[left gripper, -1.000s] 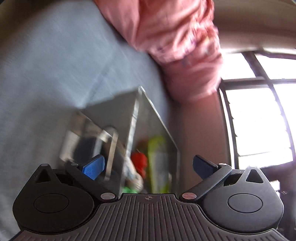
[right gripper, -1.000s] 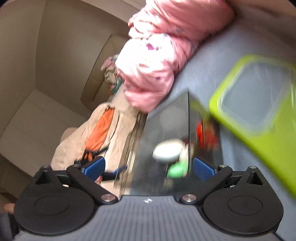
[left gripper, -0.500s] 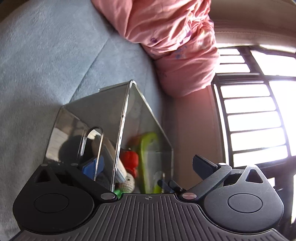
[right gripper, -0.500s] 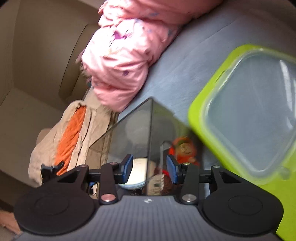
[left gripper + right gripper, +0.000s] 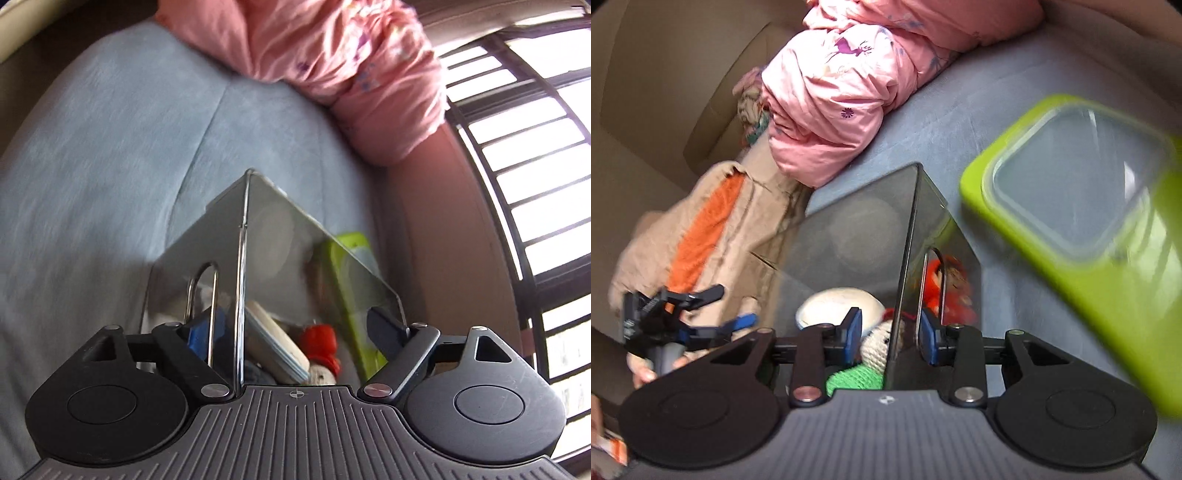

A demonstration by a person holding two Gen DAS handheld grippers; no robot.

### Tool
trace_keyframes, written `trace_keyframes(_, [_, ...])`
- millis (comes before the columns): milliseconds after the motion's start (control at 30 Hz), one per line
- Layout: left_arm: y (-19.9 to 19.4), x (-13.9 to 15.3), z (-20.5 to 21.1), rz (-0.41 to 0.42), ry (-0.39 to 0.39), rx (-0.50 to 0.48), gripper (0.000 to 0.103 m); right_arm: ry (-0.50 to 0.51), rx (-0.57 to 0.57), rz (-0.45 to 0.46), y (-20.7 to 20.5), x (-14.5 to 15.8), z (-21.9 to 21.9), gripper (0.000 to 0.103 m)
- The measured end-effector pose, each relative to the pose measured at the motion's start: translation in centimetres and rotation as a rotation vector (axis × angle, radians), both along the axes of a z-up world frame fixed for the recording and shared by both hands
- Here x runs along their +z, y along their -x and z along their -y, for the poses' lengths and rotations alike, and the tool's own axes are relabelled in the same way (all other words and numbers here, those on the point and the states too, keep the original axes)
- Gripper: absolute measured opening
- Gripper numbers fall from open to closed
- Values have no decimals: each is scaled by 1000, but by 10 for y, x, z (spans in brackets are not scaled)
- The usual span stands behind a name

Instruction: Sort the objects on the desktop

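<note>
A clear acrylic box [image 5: 266,236] with metal handles holds a white round case [image 5: 838,306], a red toy [image 5: 947,291] and a knitted doll with a green body [image 5: 875,347]. My left gripper [image 5: 291,332] is open, its fingers astride one corner edge of the box. My right gripper [image 5: 891,332] is narrowed around the box wall by a handle [image 5: 932,288], pads close to or touching the wall. The left gripper also shows in the right wrist view [image 5: 676,314], beside the box's far side.
A lime-green lidded container [image 5: 1082,218] lies to the right of the box on the grey-blue sofa [image 5: 110,155]. A pink quilt [image 5: 857,85] is piled behind. A beige and orange cloth [image 5: 701,236] lies at the left. A barred window [image 5: 524,166] is at the right.
My right gripper has gone from wide open to narrowed around the box wall. Both views have shifted, and the box now stands more centred between the left fingers.
</note>
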State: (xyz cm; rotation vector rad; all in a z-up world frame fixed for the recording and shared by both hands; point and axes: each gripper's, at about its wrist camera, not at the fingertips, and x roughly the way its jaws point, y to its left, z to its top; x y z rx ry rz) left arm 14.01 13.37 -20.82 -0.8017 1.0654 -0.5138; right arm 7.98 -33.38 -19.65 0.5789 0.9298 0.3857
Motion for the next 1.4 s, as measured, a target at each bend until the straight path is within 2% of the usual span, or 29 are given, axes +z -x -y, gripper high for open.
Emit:
trace_keyframes(100, [7, -10, 1, -66, -5, -4, 87, -18, -13, -17, 22, -2, 3, 38])
trace_keyframes(167, [10, -14, 0, -94, -2, 5, 88, 2, -21, -37, 21, -6, 1, 38])
trace_keyframes(200, [12, -12, -3, -93, 0, 14, 92, 14, -26, -44, 20, -7, 0, 38])
trace_keyframes(333, [40, 2, -27, -73, -32, 170, 97, 25, -54, -23, 12, -9, 2, 39])
trace_keyframes(367, [52, 8, -37, -55, -44, 244, 97, 18, -74, -17, 11, -8, 5, 42])
trace_keyframes(467, [92, 28, -69, 6, -71, 473, 99, -24, -162, -5, 20, -4, 20, 75])
trace_keyframes(500, [102, 37, -75, 29, -78, 490, 99, -52, -195, 1, 25, -2, 27, 77])
trace_keyframes(533, [109, 48, -74, 73, -89, 442, 99, -80, -228, 7, 30, 0, 34, 77])
trace_keyframes(567, [115, 62, -67, 130, -106, 346, 99, -99, -258, 23, 35, 4, 39, 75])
trace_keyframes(633, [124, 85, -32, 247, -162, 53, 103, -74, -285, 115, 46, 22, 37, 76])
trace_keyframes(667, [128, 90, -9, 274, -187, -111, 103, -22, -253, 181, 50, 36, 28, 80])
trace_keyframes(700, [133, 89, 18, 277, -203, -275, 103, 39, -218, 249, 54, 49, 17, 91])
trace_keyframes(767, [145, 79, 70, 259, -236, -531, 103, 223, -115, 383, 56, 75, -18, 103])
trace_keyframes(833, [160, 64, 114, 251, -302, -716, 103, 412, 45, 428, 46, 91, -64, 103])
trace_keyframes(900, [166, 49, 139, 203, -392, -785, 103, 516, 212, 363, 24, 95, -102, 102])
trace_keyframes(967, [164, 43, 146, 135, -450, -756, 103, 567, 313, 262, 1, 91, -131, 98])
trace_keyframes(1033, [164, 54, 135, 97, -449, -662, 103, 607, 367, 145, -21, 82, -152, 98])
trace_keyframes(1133, [168, 85, 122, 88, -435, -550, 103, 655, 399, -4, -47, 60, -178, 98])
trace_keyframes(1233, [174, 114, 109, 142, -455, -458, 103, 678, 466, -64, -57, 35, -202, 97])
trace_keyframes(1333, [182, 134, 100, 220, -521, -338, 103, 806, 554, -44, -53, 8, -234, 87])
trace_keyframes(1400, [189, 147, 96, 267, -546, -274, 103, 949, 595, -5, -47, -9, -251, 82])
